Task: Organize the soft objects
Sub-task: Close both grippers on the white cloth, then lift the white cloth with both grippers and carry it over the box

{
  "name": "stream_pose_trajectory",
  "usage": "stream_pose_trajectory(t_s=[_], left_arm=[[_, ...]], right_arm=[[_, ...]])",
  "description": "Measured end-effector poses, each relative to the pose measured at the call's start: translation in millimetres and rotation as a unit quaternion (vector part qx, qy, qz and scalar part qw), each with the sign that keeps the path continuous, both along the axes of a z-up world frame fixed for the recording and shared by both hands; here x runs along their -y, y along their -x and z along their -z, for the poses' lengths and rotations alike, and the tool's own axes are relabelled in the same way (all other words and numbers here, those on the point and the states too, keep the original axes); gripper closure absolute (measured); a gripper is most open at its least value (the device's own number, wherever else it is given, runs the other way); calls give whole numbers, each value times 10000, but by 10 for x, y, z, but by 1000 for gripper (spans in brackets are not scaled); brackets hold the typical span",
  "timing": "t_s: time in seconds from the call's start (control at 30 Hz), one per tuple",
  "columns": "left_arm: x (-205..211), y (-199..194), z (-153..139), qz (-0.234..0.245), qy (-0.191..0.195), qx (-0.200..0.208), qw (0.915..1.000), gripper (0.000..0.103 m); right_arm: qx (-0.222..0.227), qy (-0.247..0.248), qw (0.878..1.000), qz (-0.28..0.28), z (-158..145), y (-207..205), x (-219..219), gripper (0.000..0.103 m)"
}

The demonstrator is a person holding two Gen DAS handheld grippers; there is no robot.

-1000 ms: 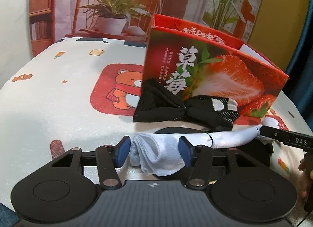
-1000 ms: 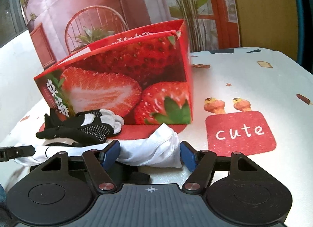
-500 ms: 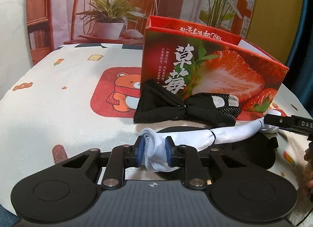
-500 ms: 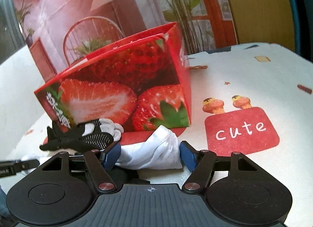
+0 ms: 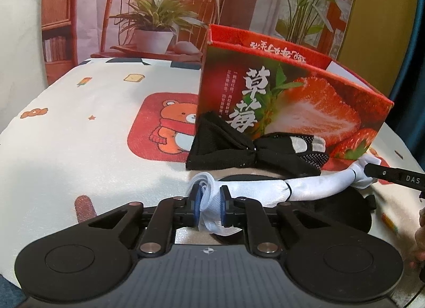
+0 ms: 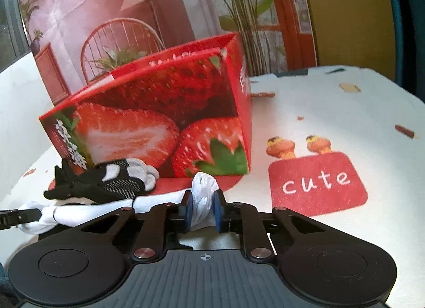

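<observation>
Tablecloth [image 5: 79, 132]: white with cartoon prints, it fills the lower half of both views; a bear patch is left of centre in the left view, a red "cute" patch at right in the right view.
Strawberry box [image 5: 287, 101]: open at the top, it stands right of centre in the left view and left of centre in the right view [image 6: 159, 122].
White sock [image 5: 305, 187]: twisted into a long band in front of the box. Its long axis runs from lower centre to the right edge in the left view, and from lower centre to the left edge in the right view [image 6: 93, 211].
Black gloves [image 5: 255, 151]: they lie touching the foot of the box, just behind the sock.
Left gripper [image 5: 209, 208]: its blue pads pinch one bunched end of the sock.
Right gripper [image 6: 201, 211]: its pads are pressed on the other end, which sticks up between them.
</observation>
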State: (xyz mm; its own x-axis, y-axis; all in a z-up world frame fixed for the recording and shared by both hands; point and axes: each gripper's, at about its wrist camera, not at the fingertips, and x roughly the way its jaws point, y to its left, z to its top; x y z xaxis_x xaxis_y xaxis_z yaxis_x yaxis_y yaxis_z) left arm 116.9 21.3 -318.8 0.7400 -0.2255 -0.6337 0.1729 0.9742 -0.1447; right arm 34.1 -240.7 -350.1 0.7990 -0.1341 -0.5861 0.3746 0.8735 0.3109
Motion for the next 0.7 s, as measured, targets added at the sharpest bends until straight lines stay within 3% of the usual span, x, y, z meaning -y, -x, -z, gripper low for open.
stream_pose_trajectory(t_s=[0.33,0.7], left_arm=[[-76,102,-287,-60,236,379,9990,90],[-97,-27,-941,107,401,1061,9935,90]], right_arm=[[629,410,9971,-108,-415,175,-76,89],[1242,1157,9849,-325,-1103,179,-76,90]])
